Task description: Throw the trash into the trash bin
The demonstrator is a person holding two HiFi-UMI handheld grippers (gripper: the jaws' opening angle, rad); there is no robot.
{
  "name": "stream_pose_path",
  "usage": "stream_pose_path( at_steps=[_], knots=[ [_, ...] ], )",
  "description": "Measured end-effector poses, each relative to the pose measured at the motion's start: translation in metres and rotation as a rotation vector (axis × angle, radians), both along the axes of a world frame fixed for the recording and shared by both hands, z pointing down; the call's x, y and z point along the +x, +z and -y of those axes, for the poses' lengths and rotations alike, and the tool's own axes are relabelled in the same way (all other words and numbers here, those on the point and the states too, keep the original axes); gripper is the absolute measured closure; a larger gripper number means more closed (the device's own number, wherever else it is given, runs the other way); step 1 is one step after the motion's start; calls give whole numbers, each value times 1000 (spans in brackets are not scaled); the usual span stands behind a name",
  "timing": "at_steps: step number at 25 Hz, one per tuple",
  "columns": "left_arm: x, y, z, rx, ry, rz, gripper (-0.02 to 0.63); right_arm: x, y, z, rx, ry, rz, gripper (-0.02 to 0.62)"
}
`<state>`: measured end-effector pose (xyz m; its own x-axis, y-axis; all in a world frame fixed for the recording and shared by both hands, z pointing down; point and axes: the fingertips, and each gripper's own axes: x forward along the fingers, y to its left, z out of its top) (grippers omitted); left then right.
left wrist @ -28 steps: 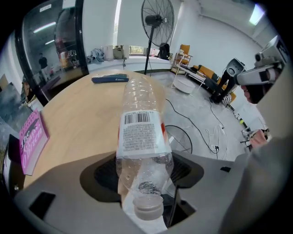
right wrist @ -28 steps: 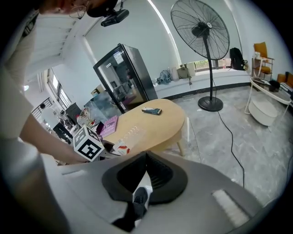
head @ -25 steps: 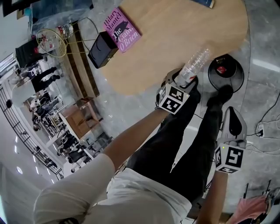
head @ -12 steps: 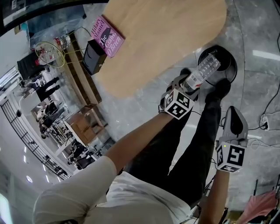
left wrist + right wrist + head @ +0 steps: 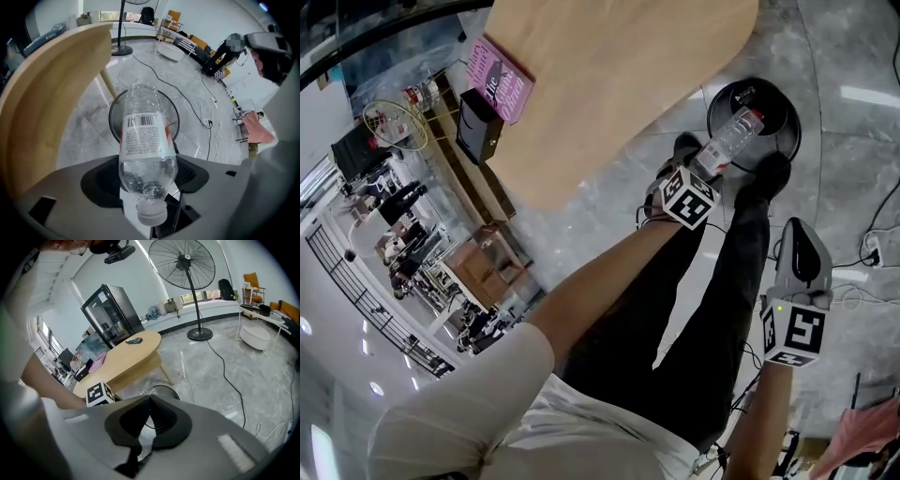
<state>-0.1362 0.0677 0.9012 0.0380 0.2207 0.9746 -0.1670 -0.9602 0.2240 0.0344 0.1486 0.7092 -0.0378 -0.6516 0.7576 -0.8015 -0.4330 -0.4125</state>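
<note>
A clear plastic bottle (image 5: 144, 140) with a white label sits between the pads of my left gripper (image 5: 146, 180), cap end toward the camera, and the gripper is shut on it. In the head view the bottle (image 5: 731, 141) reaches out from the left gripper (image 5: 705, 171) over the round black trash bin (image 5: 780, 112) on the floor. Directly under the bottle, the left gripper view shows the bin (image 5: 115, 119). My right gripper (image 5: 802, 246) hangs lower right beside the person's dark trouser leg, shut with nothing in it; its jaws (image 5: 149, 398) meet tip to tip.
The oval wooden table (image 5: 609, 75) carries a pink book (image 5: 499, 79) and a black box (image 5: 478, 127) and ends just left of the bin. Cables (image 5: 197, 101) run over the grey floor. A standing fan (image 5: 183, 263) and a dark glass cabinet (image 5: 112, 310) stand further off.
The left gripper has carried the bottle away from the table's edge, rightward and down, until it hangs over the bin. The right gripper stays closed by the leg.
</note>
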Motion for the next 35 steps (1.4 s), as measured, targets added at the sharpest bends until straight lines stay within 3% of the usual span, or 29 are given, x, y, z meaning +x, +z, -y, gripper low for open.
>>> stream_pose_path(
  at_steps=[10,24,30,35],
  knots=[
    [0,41,-8,27,-5,103,296,20,26,-11,-10,31,10,584],
    [8,45,-12,37,-36,62,291,21,32,-7,-6,15,11,584],
    [9,41,-16,18,-60,23,230,15,30,-6,-2,3,6,584],
    [5,31,-17,6,-77,0,216,8,24,-3,2,-12,-4,584]
  ],
)
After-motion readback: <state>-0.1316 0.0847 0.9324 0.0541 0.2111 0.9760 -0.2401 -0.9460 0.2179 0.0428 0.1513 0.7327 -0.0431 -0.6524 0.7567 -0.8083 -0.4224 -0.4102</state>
